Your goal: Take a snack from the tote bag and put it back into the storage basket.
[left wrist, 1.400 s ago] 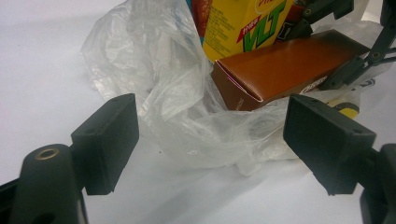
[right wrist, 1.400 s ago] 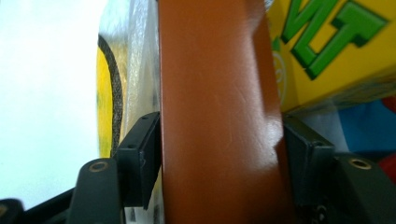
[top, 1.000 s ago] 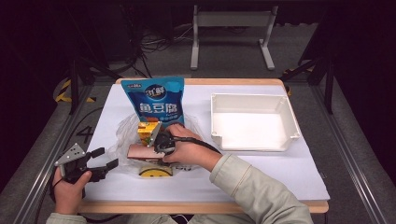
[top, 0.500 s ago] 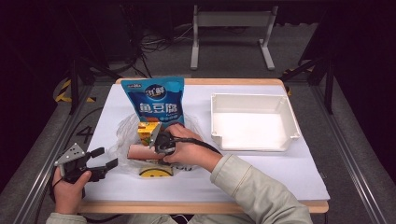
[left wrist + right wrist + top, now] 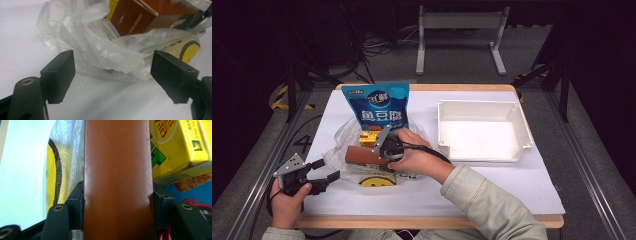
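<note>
Right gripper view showed the right gripper (image 5: 117, 213) clamped on the brown box (image 5: 117, 170), one jaw against each long side. In the high view, the brown box (image 5: 364, 155) lay over the clear plastic bag (image 5: 342, 145), just in front of the blue snack pouch (image 5: 379, 107), beside a yellow carton (image 5: 369, 137). The left gripper (image 5: 327, 170) stood near the bag's edge, jaws apart and holding nothing. The white tray (image 5: 517, 117) sat well apart.

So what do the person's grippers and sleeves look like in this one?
Both grippers have black bodies with blocky black jaws. The left gripper carries a grey three-cornered plate on top, as does the right gripper, which trails a black cable. The right arm wears a light khaki sleeve.
</note>
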